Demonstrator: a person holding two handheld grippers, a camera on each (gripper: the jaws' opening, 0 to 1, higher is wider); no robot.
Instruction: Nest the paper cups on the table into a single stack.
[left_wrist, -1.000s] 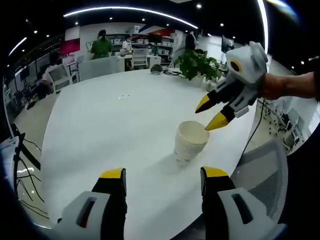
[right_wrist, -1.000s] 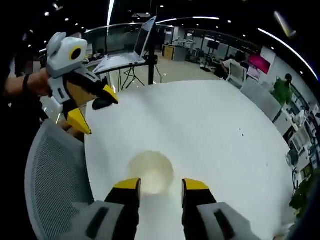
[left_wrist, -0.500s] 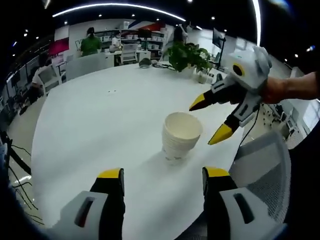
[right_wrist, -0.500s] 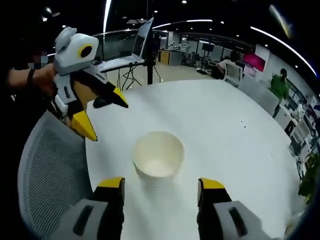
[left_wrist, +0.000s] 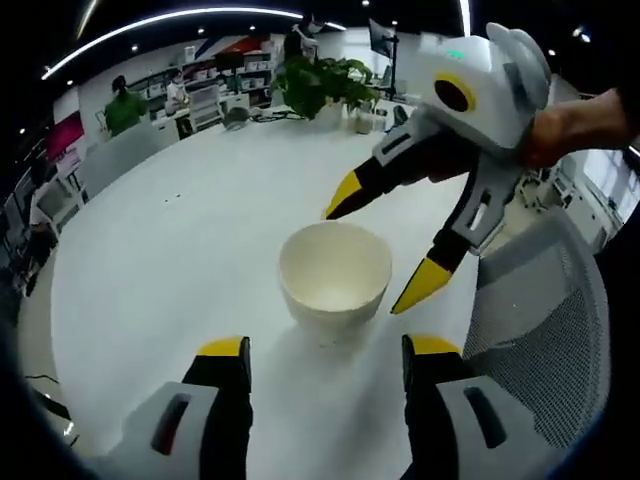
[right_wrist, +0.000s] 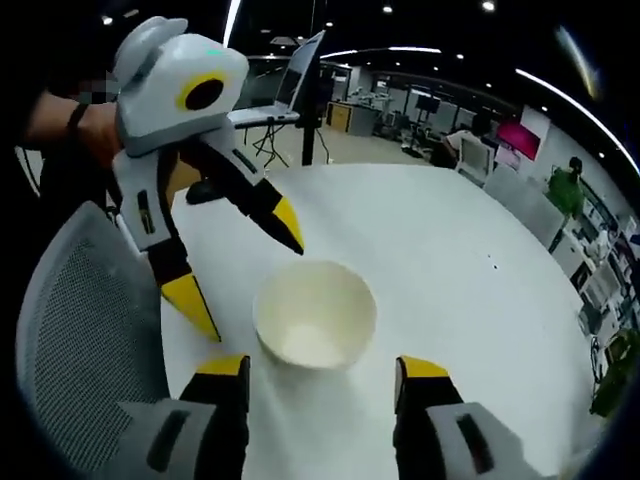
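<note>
Both grippers are held low over the white table (left_wrist: 150, 260), jaws spread wide, flanking the nested paper cups (left_wrist: 334, 272) without contact. The left gripper (right_wrist: 245, 265) and right gripper (left_wrist: 378, 245) are angled downward. A potted plant (left_wrist: 318, 82) is seen in the left gripper view, a laptop (right_wrist: 285, 95) in the right gripper view.

Standing upright on the white table (left_wrist: 180, 230), mouth up: cream paper cups (left_wrist: 334, 277) (right_wrist: 315, 316) nesting in one stack.
</note>
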